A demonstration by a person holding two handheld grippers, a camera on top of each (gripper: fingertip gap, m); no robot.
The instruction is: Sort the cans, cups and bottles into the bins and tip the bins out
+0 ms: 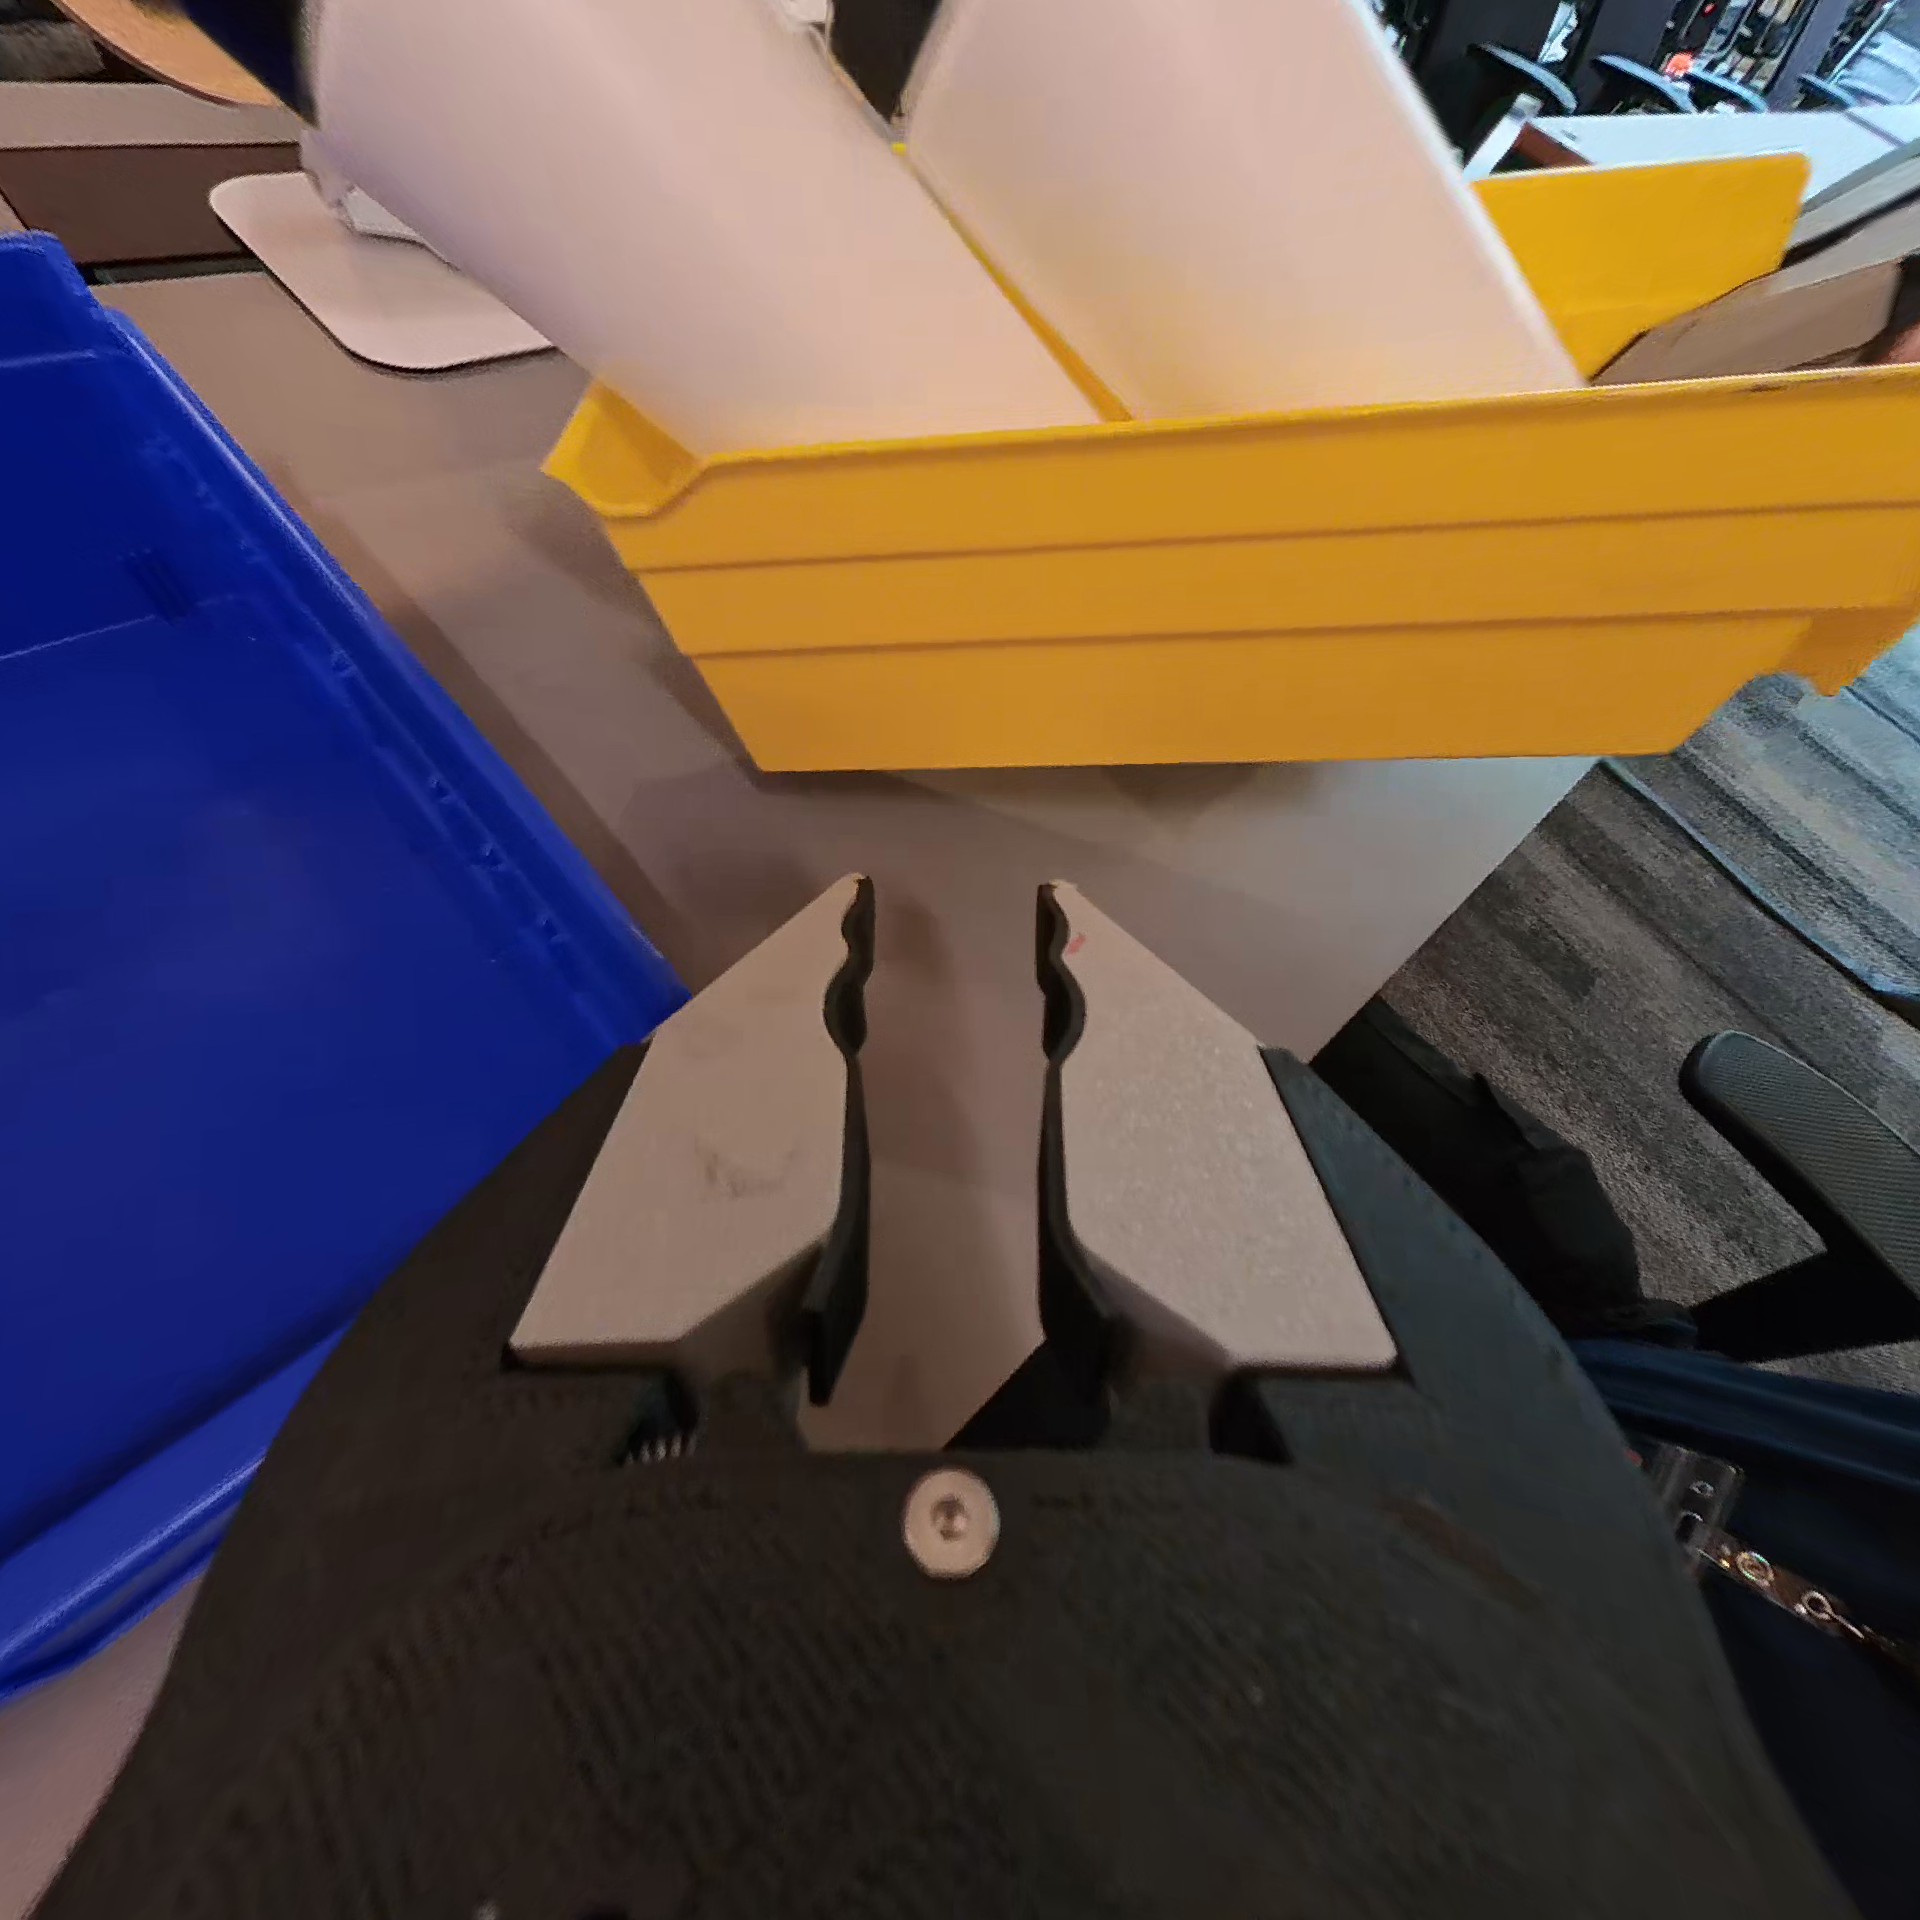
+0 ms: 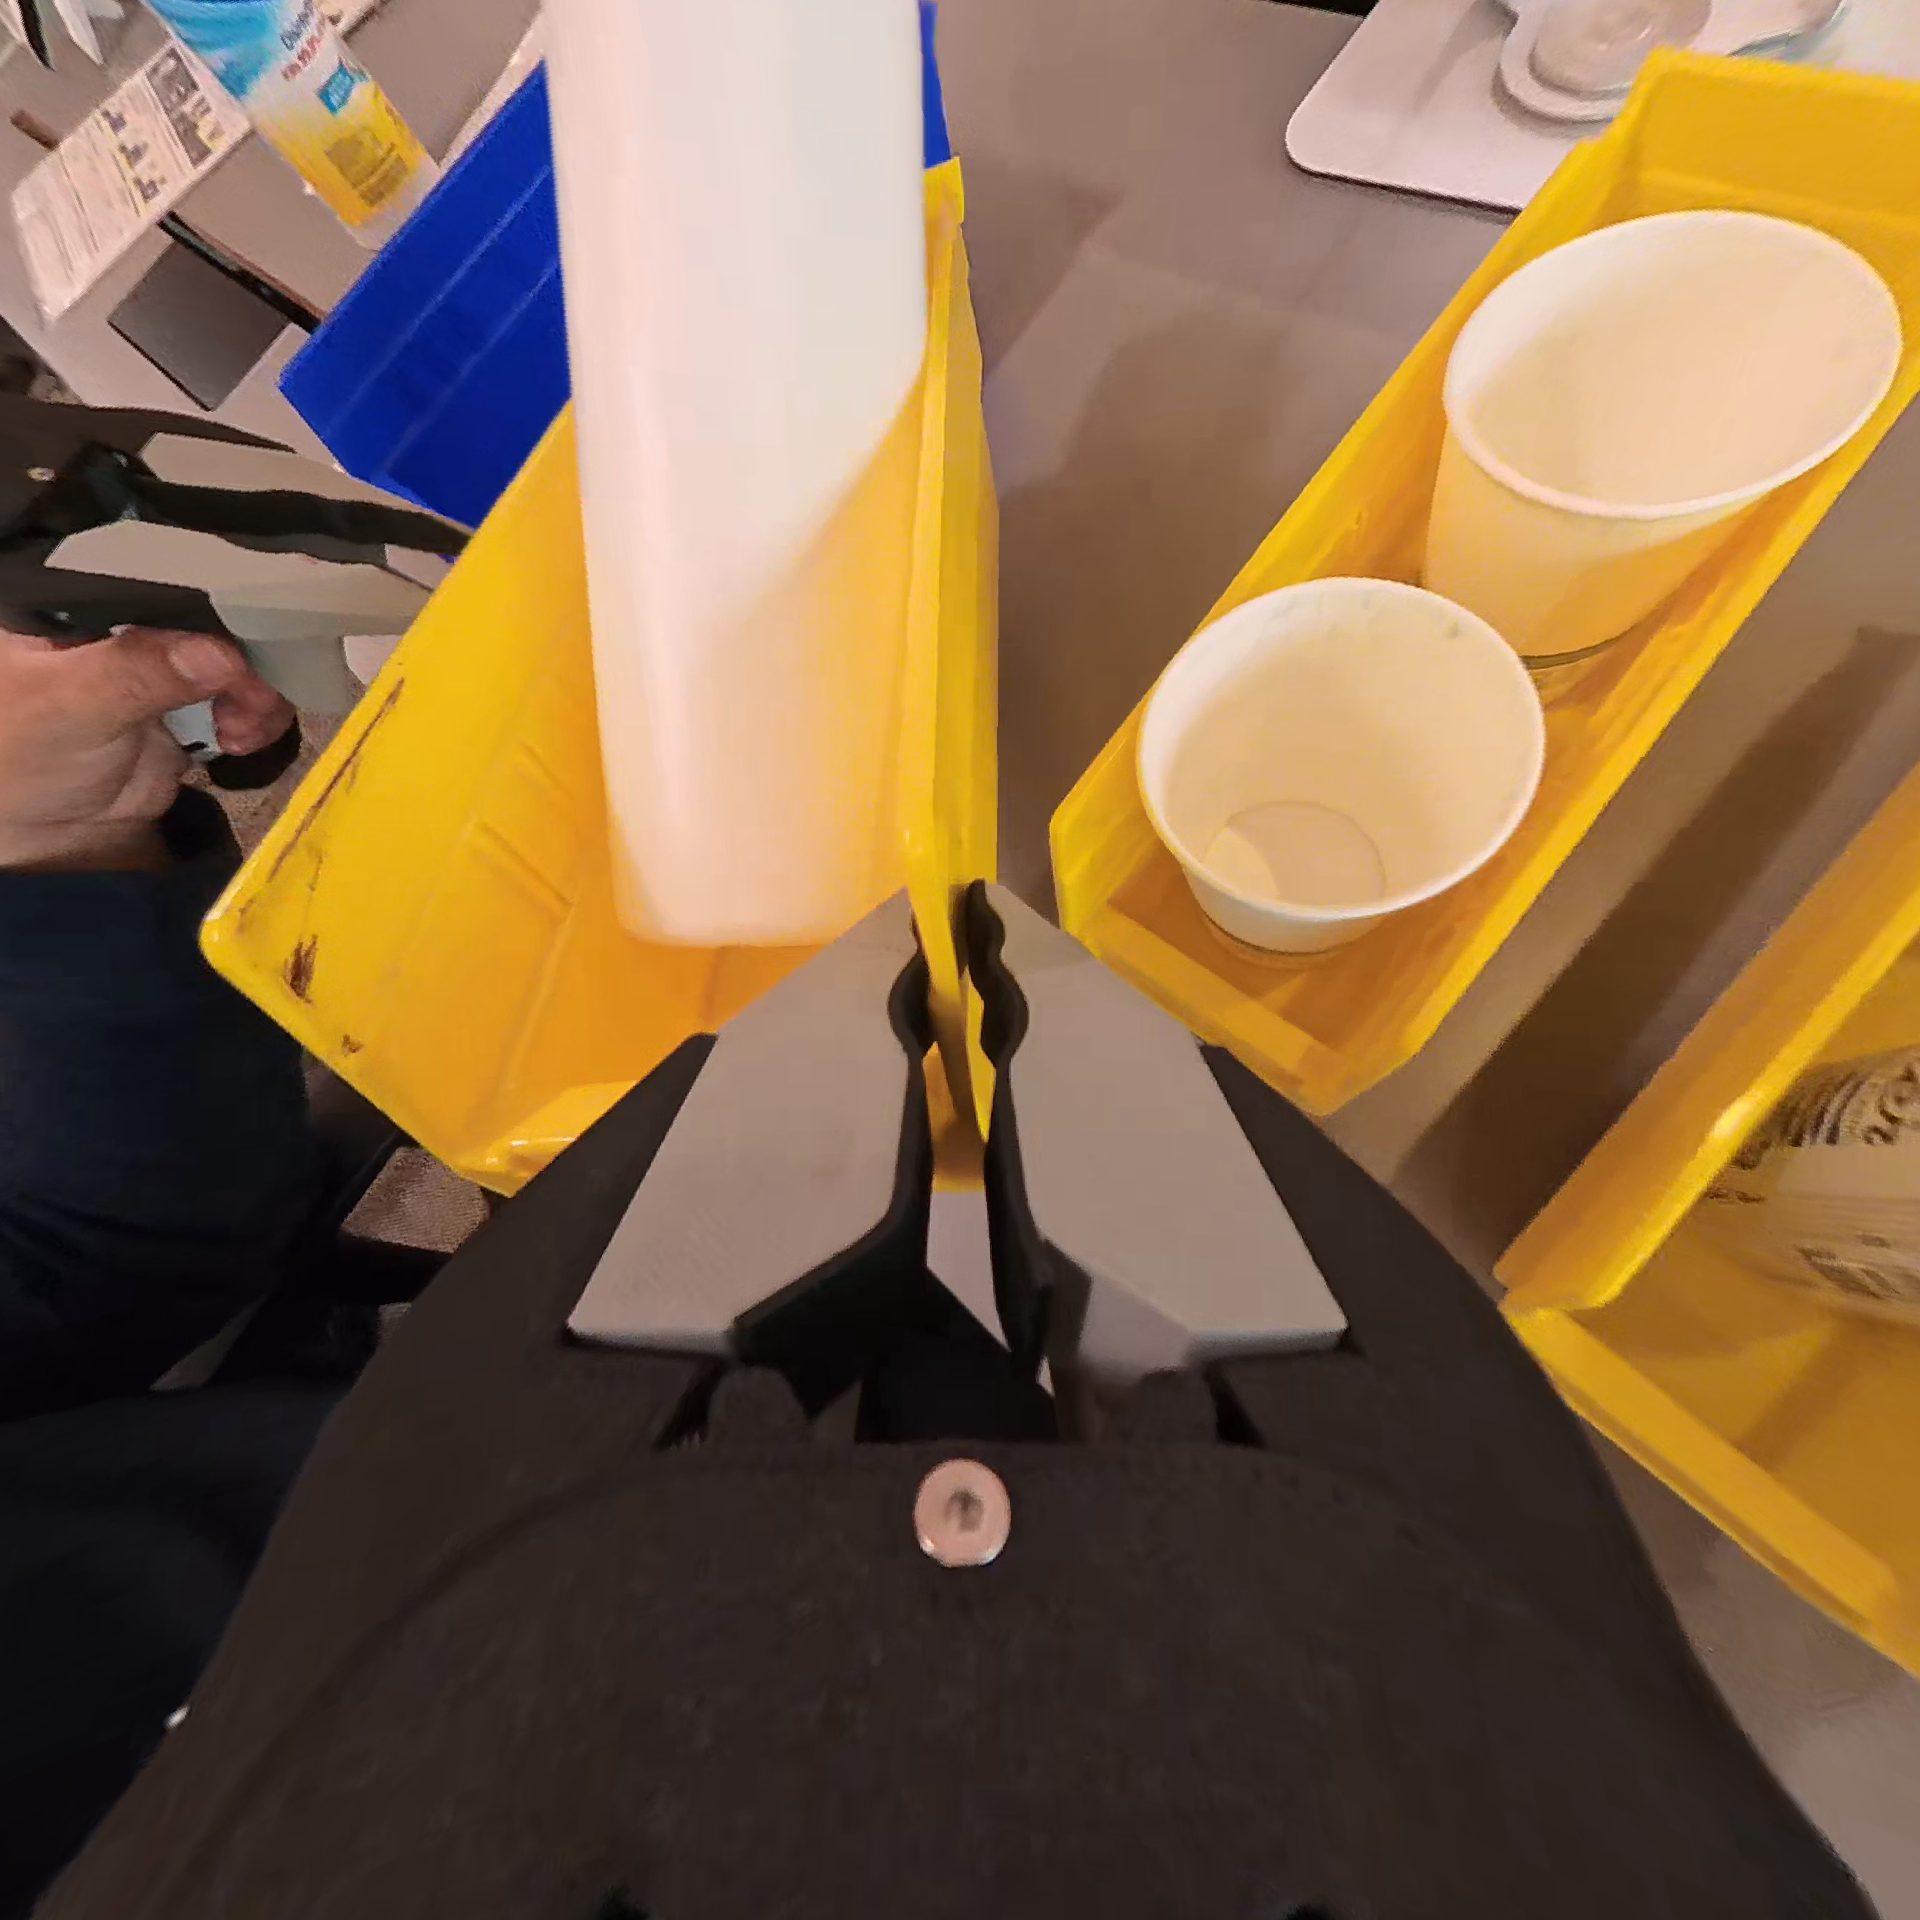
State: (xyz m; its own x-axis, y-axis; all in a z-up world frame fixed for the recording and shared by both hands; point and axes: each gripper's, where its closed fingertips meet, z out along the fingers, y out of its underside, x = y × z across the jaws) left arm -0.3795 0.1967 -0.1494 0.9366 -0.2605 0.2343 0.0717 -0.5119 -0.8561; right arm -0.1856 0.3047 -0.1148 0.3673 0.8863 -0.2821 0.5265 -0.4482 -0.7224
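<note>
Right claw: the right claw [image 2: 951,940] was pinching the thin side wall of a yellow bin [image 2: 416,831], jaws pressed on the plastic from both sides, with the bin lifted and tilted.
Left claw: the left claw [image 1: 954,935] was spread and held nothing; it hung above the worktop [image 1: 1039,831] between the yellow bin and a blue bin [image 1: 260,831].
Task's thing: two white bottles [image 1: 727,239] lay in the tilted yellow bin, their upper ends beyond its edge.
Risk of slip: the hold was on a narrow wall only, so in my judgement the loaded bin could twist or slide out of the claw.
Risk of spill: the bottles could roll out past the blue bin onto the worktop if the tilt grew too quickly.
Around: a second yellow bin [image 2: 1299,1049] with two paper cups [image 2: 1340,758] stood just beside on the right; a third yellow bin [image 2: 1704,1455] held a can, blurred.
In the way: the cup bin was close to the lifted one and could be knocked.
</note>
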